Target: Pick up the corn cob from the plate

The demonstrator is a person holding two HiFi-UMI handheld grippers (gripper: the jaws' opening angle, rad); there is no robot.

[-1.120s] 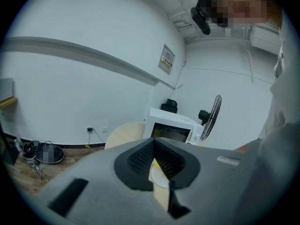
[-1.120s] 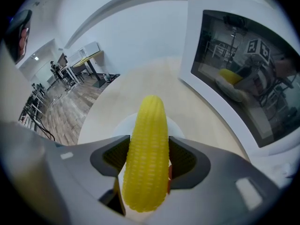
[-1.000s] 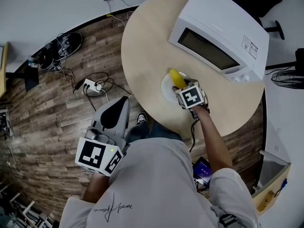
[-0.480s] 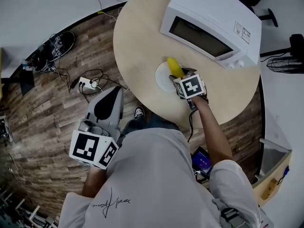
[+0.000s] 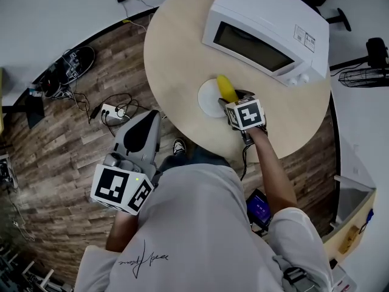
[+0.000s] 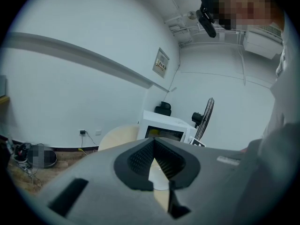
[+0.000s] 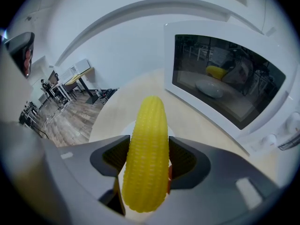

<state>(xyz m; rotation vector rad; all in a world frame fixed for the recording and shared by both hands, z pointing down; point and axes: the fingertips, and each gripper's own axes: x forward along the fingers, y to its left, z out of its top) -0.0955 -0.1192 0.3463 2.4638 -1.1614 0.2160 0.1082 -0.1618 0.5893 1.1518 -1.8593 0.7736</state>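
Since half a second ago hardly anything is changing: the whole scene is sliding only slightly in the head view, and the right gripper (image 5: pixel 230 97) is still clamping the corn (image 5: pixel 227 88) over the right part of the plate (image 5: pixel 206 100).

Nearest the body, the left arm is bending low at the person's side, holding the left gripper (image 5: pixel 148 119) over the wood floor (image 5: pixel 61 145). It is pointing toward the table (image 5: pixel 176 53) with its jaws pressed together at the tips and nothing between them.

The right arm is stretching forward across the near table edge, its forearm bare. In the right gripper view both pads are pressing the cob's sides near its rear half.

The corn's long axis is running along the gripper's line, away from the person. Its tapered tip is pointing past the jaws toward the microwave (image 5: pixel 267 23), and its blunt end is sticking back between them. Whether it is touching the plate cannot be told.

The microwave's dark door is facing the person.
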